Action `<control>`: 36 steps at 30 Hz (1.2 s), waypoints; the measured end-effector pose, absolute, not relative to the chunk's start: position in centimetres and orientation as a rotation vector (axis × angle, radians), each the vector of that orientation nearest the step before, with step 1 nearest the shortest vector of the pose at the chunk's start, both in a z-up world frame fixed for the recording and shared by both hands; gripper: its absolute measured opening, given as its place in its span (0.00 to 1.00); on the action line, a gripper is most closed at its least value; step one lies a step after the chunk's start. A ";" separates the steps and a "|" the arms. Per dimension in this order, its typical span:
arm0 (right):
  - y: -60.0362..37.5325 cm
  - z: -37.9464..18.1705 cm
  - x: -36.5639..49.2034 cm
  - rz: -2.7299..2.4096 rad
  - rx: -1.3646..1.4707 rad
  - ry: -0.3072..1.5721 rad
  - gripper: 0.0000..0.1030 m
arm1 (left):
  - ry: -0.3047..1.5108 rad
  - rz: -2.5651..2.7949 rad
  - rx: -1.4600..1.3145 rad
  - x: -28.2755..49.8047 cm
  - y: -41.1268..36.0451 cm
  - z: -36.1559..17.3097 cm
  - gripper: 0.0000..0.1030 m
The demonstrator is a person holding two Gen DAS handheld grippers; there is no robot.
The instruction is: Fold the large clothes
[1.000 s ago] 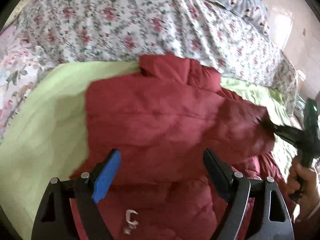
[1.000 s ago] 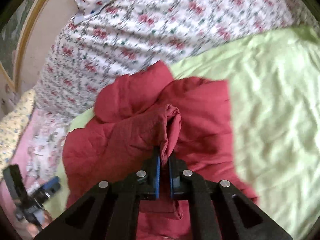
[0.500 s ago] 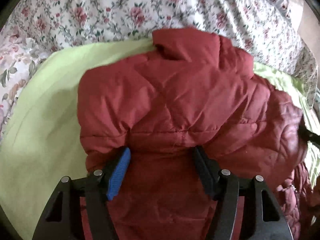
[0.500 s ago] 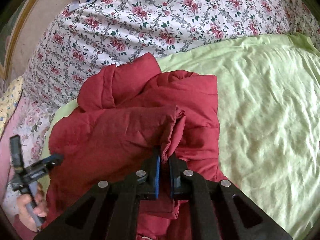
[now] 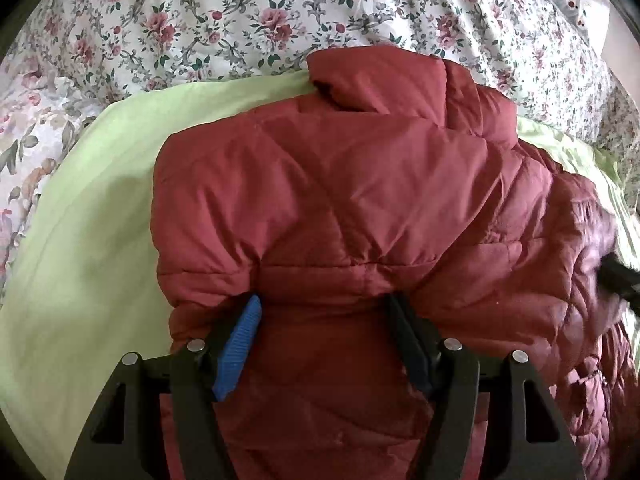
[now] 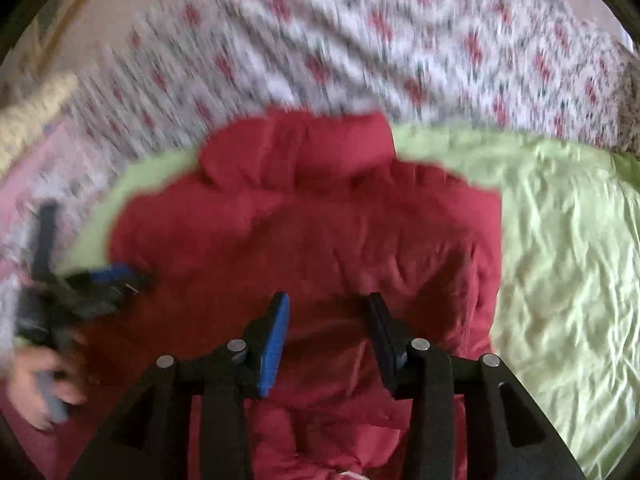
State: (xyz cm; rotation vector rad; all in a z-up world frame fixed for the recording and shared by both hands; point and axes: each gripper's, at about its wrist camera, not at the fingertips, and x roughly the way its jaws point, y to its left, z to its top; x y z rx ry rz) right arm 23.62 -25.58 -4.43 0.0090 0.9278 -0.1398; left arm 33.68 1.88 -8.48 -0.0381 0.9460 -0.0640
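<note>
A dark red puffer jacket (image 5: 340,200) lies folded on a light green sheet (image 5: 80,260), its collar (image 5: 380,80) at the far end. My left gripper (image 5: 322,312) grips a thick bulge at the jacket's near fold. Both fingers press into the padding, and their tips are tucked under the fold. In the blurred right wrist view, my right gripper (image 6: 328,308) hovers over the jacket (image 6: 320,232). Its jaws are opening, with no fabric pinched between them. The left gripper (image 6: 100,280) and the hand holding it (image 6: 40,380) show at the left edge there.
A floral quilt (image 5: 240,20) rises behind the jacket across the far side. Bare green sheet (image 6: 560,280) stretches to the right of the jacket. A dark part of the right gripper (image 5: 616,280) pokes in at the jacket's right side.
My right gripper has let go of the pinched jacket fold, parted its jaws and swung over the jacket. My left gripper came down and narrowed onto the near fold, then stayed put.
</note>
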 end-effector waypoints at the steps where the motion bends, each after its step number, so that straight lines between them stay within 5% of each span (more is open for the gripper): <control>1: -26.1 -5.2 23.9 -0.157 0.010 0.945 0.40 | 0.948 -0.067 -0.037 33.6 2.0 -8.3 0.64; 8: -27.4 -6.0 23.7 -0.168 0.028 0.951 0.40 | 0.868 -0.114 -0.045 30.6 2.4 -5.4 0.63; 36: -29.0 -6.4 23.3 -0.178 0.069 0.954 0.40 | 1.002 -0.054 -0.047 32.9 3.1 -9.1 0.72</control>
